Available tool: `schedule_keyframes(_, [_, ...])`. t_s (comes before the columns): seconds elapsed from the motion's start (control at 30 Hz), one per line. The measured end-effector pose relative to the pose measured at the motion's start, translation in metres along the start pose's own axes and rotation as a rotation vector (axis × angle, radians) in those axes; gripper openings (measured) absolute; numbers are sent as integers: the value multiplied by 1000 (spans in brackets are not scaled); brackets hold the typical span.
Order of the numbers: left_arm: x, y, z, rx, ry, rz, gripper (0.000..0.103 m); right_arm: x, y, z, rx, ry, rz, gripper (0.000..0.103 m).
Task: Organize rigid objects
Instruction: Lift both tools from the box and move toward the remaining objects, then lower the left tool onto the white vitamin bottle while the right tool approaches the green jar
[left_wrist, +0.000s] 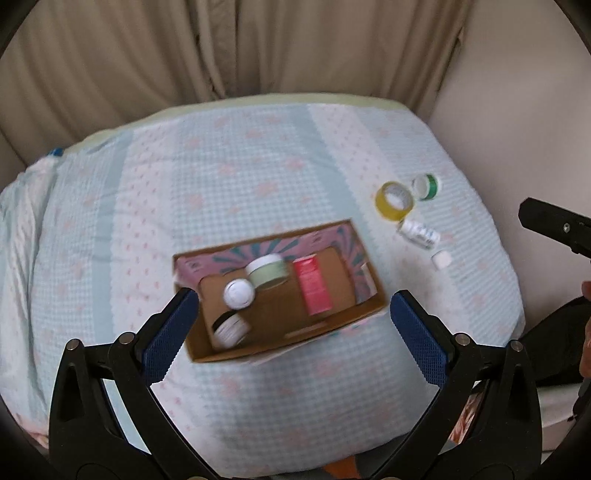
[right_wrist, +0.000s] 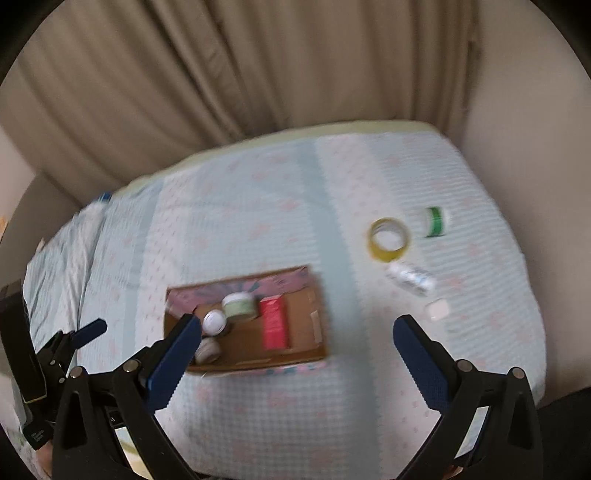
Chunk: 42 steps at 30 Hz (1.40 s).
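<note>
An open cardboard box (left_wrist: 343, 317) (right_wrist: 314, 350) lies on the bed. Inside it are a red carton (left_wrist: 312, 286) (right_wrist: 274, 323), a pale green jar (left_wrist: 267, 271) (right_wrist: 239, 305), a white-lidded jar (left_wrist: 239, 293) (right_wrist: 214, 322) and a black-and-white jar (left_wrist: 229, 328) (right_wrist: 207, 350). To the right, on the bedspread, lie a yellow tape roll (left_wrist: 393, 200) (right_wrist: 388, 239), a green tape roll (left_wrist: 426, 186) (right_wrist: 436, 221), a clear small bottle (left_wrist: 419, 233) (right_wrist: 410, 277) and a small white cap (left_wrist: 441, 259) (right_wrist: 437, 310). My left gripper (left_wrist: 291, 317) hovers open over the box, empty. My right gripper (right_wrist: 297, 339) is open and empty too.
The bed (left_wrist: 258, 177) (right_wrist: 258, 206) has a pale blue patterned cover and beige curtains (left_wrist: 221, 48) behind it. A wall (left_wrist: 498, 110) stands on the right. The right tool's black body (left_wrist: 554, 229) shows at the left view's right edge; the left tool (right_wrist: 62, 354) shows at the right view's left.
</note>
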<state>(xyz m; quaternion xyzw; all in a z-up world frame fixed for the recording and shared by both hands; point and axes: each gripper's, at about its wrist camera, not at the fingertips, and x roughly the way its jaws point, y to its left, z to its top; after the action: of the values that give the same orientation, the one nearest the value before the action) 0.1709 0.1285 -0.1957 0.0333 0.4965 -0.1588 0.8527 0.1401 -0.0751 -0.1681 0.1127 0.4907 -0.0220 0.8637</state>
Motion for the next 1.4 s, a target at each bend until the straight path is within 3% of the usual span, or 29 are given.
schedule_keyframes(0.13, [-5,-36,12,-36,-34,-5,103,-21,-43,10,15,-41,-17,103])
schedule_keyframes(0.37, [-5,-128,29,-148,-98,75,103,-43,-131,39,-14,-105,-24,103])
schedule_keyframes(0.67, [46,-223,36,-342,-89,137,103,-20,-225,82,-93,-92,-8,103])
schedule_keyframes(0.87, [104,-259,36,-446,-49,131,103,20,-265,104,-84,-52,-2,103])
schedule_keyframes(1.1, [209,-280,32,-625,27,108,103,82,-288,128,-58,-20,-5,103])
schedule_keyframes(1.4, [323,-296,28,-723,113,175,103,180,-300,145,-58,35,-38,103])
